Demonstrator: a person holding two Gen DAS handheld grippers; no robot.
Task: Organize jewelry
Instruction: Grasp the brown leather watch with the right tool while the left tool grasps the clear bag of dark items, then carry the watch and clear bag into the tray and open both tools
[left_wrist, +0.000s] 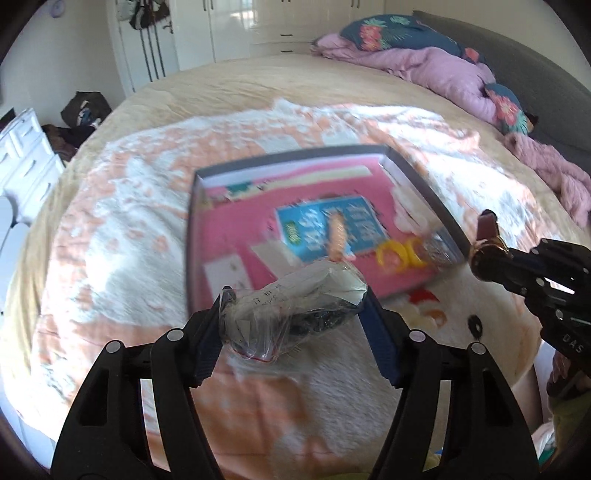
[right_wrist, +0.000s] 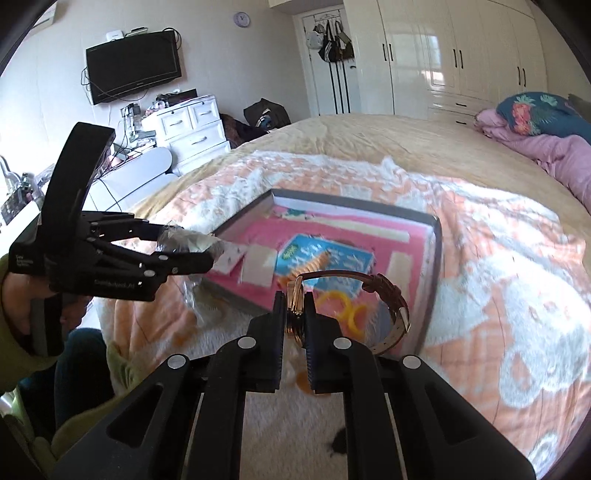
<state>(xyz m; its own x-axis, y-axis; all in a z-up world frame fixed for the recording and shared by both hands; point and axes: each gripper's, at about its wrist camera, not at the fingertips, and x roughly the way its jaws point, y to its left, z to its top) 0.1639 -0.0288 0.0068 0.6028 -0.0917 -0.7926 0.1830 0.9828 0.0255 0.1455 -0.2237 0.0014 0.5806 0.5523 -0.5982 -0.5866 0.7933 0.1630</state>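
Observation:
A clear plastic bag (left_wrist: 295, 310) with dark jewelry inside is pinched between the fingers of my left gripper (left_wrist: 295, 306), held above the bed. In the right wrist view the same left gripper (right_wrist: 207, 251) shows at the left, with the bag (right_wrist: 184, 240) at its tips. My right gripper (right_wrist: 295, 310) is shut on a gold watch (right_wrist: 295, 306); the watch's brown strap (right_wrist: 384, 288) loops to the right. In the left wrist view that right gripper (left_wrist: 495, 258) carries the watch (left_wrist: 484, 251) at the right edge. A dark-rimmed box (left_wrist: 436, 199) with a pink floor lies ahead, holding yellow rings (left_wrist: 391, 254) and a blue card (left_wrist: 325, 229).
The box (right_wrist: 436, 251) lies on an orange and white blanket (left_wrist: 129, 221) over the bed. Pink bedding and flowered pillows (left_wrist: 406, 33) are piled at the far right. White drawers (right_wrist: 192, 125), a wall television (right_wrist: 133, 66) and wardrobes (right_wrist: 461, 55) stand beyond. A person's hand in a green sleeve (right_wrist: 22, 295) holds the left gripper.

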